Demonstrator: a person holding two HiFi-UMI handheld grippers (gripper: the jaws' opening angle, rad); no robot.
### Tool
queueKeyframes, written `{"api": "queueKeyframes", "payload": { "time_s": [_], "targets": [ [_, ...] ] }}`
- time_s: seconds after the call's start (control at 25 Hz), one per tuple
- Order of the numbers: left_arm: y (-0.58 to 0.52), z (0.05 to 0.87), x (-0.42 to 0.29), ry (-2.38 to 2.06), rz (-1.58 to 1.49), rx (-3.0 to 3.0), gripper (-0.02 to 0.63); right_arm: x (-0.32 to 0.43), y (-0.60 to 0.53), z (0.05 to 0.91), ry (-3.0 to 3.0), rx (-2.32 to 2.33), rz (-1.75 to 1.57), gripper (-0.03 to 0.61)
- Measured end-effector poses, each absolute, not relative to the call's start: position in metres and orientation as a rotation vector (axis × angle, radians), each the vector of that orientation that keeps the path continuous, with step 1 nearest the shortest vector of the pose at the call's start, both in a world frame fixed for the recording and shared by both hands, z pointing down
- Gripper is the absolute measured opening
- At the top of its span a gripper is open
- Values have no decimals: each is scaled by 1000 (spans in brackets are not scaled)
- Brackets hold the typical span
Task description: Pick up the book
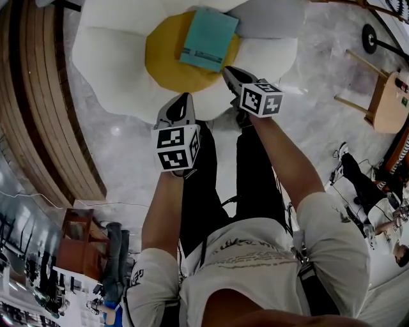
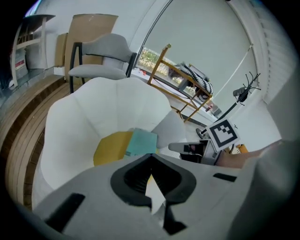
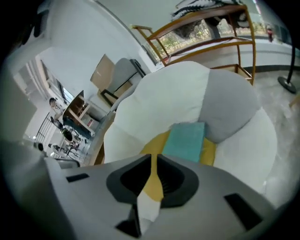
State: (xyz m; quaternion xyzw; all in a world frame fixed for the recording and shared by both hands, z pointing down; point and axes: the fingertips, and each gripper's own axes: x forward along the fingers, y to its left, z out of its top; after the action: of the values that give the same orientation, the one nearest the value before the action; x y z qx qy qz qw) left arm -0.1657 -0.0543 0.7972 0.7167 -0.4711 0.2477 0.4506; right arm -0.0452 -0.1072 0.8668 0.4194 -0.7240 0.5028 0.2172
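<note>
A teal book (image 1: pixel 208 38) lies flat on the yellow round middle (image 1: pixel 163 60) of a white flower-shaped seat (image 1: pixel 108 60), partly over its far right side. My left gripper (image 1: pixel 186 98) hangs over the seat's near petals, short of the book, jaws together and empty. The right gripper (image 1: pixel 228 69) is above the yellow middle's near right edge, just beside the book's near corner, jaws together with nothing in them. In the left gripper view the book (image 2: pixel 140 142) lies ahead of the gripper (image 2: pixel 150 155), with the right gripper (image 2: pixel 187 147) to its right. In the right gripper view the book (image 3: pixel 185 140) lies beyond the gripper (image 3: pixel 153 155).
One grey petal (image 1: pixel 271 16) adjoins the book's far right. Curved wooden steps (image 1: pixel 45 102) run along the left. A wooden rack (image 1: pixel 383 96) stands on the marble floor at the right, and a grey chair (image 2: pixel 101 54) behind the seat. My legs stand at the seat's near edge.
</note>
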Motion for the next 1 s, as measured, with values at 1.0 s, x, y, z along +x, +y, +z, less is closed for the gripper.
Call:
{"api": "queueKeyframes", "payload": {
  "time_s": [1.0],
  "targets": [
    [-54, 846, -152, -1121, 673, 1767, 18, 12, -196, 1035, -1849, 1126, 1603, 278]
  ]
}}
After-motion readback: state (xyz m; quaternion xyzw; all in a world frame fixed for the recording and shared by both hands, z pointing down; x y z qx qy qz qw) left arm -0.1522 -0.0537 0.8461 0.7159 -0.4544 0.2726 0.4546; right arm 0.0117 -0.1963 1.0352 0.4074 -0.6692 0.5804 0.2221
